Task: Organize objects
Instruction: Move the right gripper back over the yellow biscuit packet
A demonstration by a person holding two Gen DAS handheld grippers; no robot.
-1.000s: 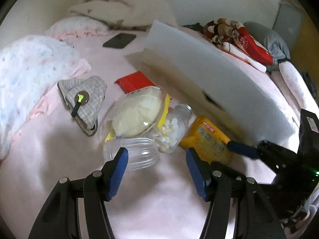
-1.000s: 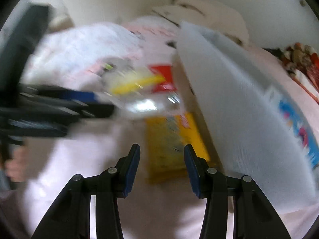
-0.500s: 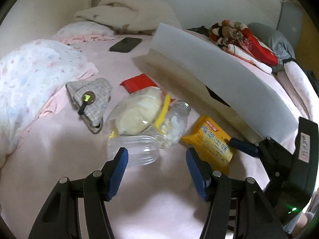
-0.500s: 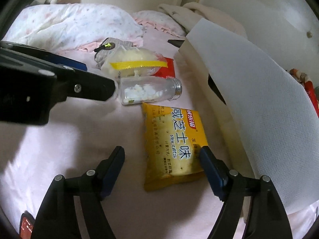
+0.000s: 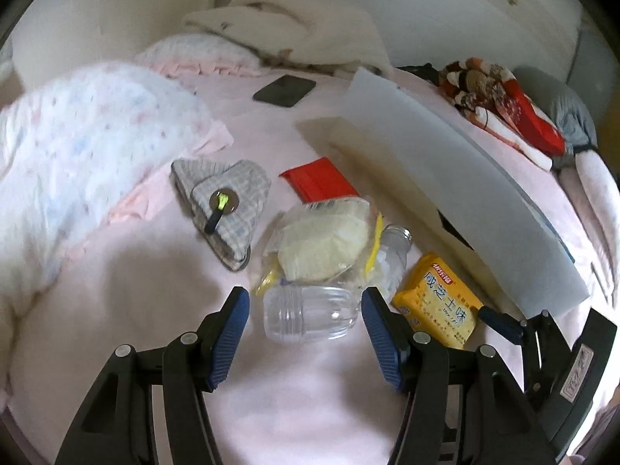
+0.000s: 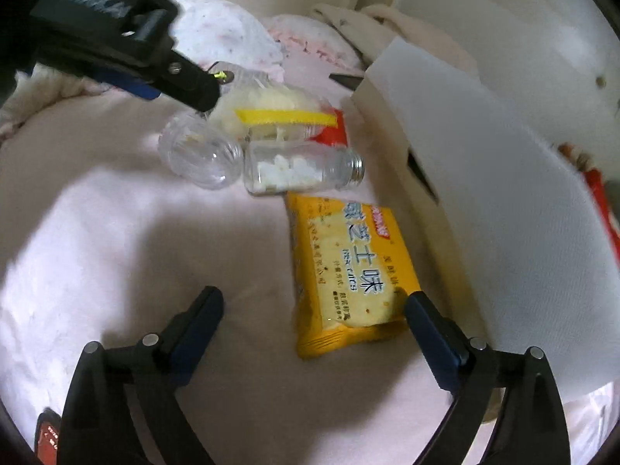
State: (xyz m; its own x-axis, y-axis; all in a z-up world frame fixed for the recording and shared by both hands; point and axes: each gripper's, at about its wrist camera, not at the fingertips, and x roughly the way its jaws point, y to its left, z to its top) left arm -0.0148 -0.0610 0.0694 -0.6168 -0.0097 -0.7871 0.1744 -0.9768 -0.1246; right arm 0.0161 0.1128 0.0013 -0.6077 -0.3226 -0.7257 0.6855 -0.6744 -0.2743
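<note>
The yellow biscuit packet [image 6: 350,271] lies flat on the pink bedsheet [image 6: 116,252], its near end between the spread jaws of the right gripper [image 6: 314,302]. At its 11 o'clock lie a glass bottle [image 6: 302,168] and a clear jar [image 5: 310,312], which the left gripper [image 5: 304,306], also spread, brackets. The slick packet could slip or crumple if pinched only at its edge.

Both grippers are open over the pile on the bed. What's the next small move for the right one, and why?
Probably shift the right gripper a little right and lower it over the yellow cracker pack. Its jaws stand wide open, but the pack lies against the right-hand finger rather than centred, so closing now would likely catch only its edge.
</note>
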